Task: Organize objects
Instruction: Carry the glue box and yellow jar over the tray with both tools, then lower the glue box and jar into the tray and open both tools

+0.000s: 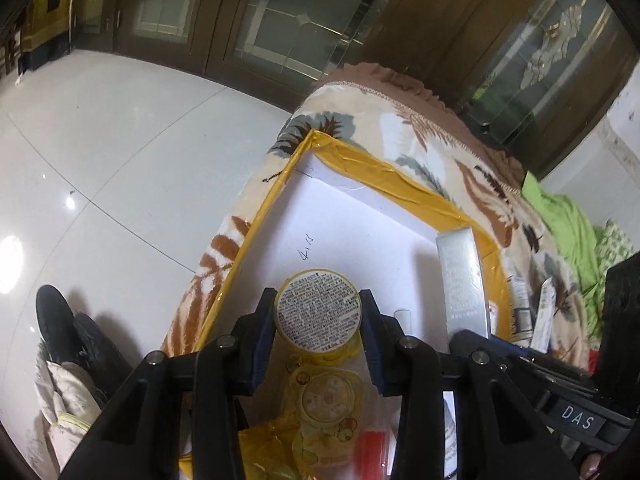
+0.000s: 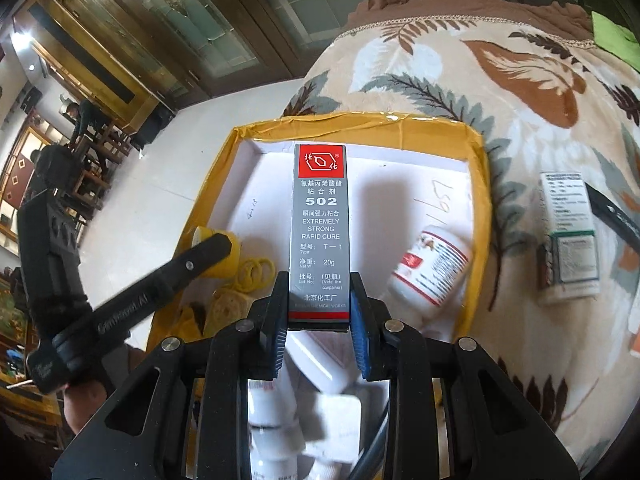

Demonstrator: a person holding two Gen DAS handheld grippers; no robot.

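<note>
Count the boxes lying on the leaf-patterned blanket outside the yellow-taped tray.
1 clearly: a white-and-green printed carton lies on the blanket right of the yellow-taped tray in the right wrist view. An orange-edged item at the frame edge may be another; more may be hidden.

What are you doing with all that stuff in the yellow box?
A person is sorting small things into a yellow-edged box on a leaf-patterned blanket. The left tongs grip a round yellow jar over the box. The right tongs grip a grey carton of 502 glue, also over the box. A white bottle already lies inside, and a green-and-white carton waits on the blanket.
</note>
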